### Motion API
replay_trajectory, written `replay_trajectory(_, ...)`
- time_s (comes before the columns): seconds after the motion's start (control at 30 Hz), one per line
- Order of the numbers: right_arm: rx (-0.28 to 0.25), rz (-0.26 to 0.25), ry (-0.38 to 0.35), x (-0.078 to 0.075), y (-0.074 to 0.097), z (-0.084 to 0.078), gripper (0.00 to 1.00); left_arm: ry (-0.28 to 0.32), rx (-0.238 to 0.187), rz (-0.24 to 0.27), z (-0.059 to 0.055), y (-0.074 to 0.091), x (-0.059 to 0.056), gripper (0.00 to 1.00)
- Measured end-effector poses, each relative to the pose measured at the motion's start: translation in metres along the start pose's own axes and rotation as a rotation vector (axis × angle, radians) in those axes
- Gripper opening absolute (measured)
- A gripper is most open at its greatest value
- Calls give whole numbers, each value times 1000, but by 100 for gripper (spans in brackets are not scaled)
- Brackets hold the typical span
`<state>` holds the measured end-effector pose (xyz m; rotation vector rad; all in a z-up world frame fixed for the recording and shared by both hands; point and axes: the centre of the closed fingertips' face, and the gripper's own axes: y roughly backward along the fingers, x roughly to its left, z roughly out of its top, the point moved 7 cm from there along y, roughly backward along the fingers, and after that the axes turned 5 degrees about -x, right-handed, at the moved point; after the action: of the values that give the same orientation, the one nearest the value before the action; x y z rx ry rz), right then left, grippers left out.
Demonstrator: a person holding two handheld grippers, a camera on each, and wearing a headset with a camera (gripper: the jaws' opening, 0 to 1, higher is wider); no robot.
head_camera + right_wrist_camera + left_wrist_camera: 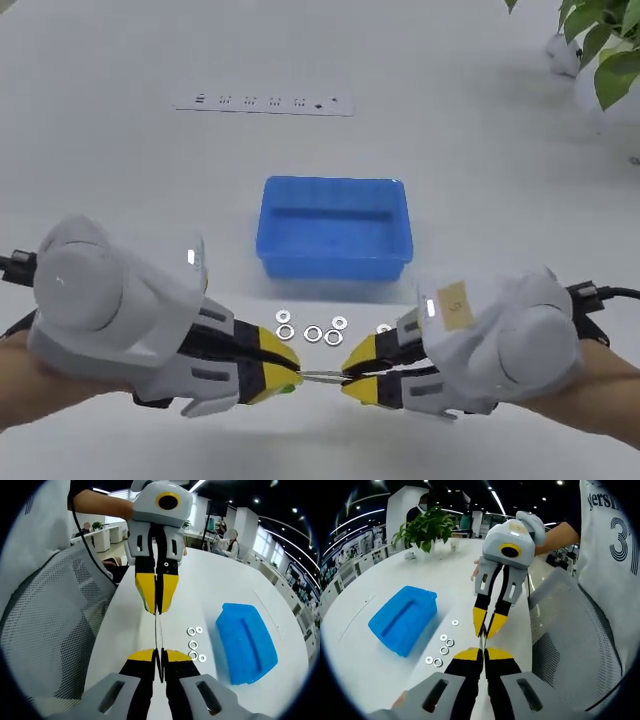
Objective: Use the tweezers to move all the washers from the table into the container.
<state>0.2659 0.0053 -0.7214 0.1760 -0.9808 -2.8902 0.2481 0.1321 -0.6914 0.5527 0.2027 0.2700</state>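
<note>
Thin metal tweezers (320, 376) hang level between my two grippers, just above the white table. My left gripper (290, 375) is shut on one end and my right gripper (350, 378) is shut on the other, tip to tip. Several silver washers (313, 334) lie on the table just beyond the tips. The blue container (335, 228) stands behind them. In the left gripper view the tweezers (481, 642) run from my left gripper (483, 652) to the right gripper (487, 627), washers (443, 650) to the left. In the right gripper view my right gripper (160, 652) holds the tweezers (159, 630) opposite the left gripper (156, 607).
A white power strip (265, 103) lies at the table's far side and a potted plant (600, 40) stands at the far right corner. A grey mesh chair (560, 645) sits at the table's near edge, with a person in a white jersey (612, 555) beside it.
</note>
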Motion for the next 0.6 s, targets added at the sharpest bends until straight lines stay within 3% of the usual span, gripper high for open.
replay_trajectory(0.2,-77,5,-37,7,5,2,7,26,-64,-3,19,5,-11,5)
replay_trajectory(0.43,-125,-9,-64,14,8,0,7,45,-105,14,30,2,-15,5)
replay_trajectory(0.6,-169,-21,-102,14,13,1,6,68,-130,47,32,6,-12,7)
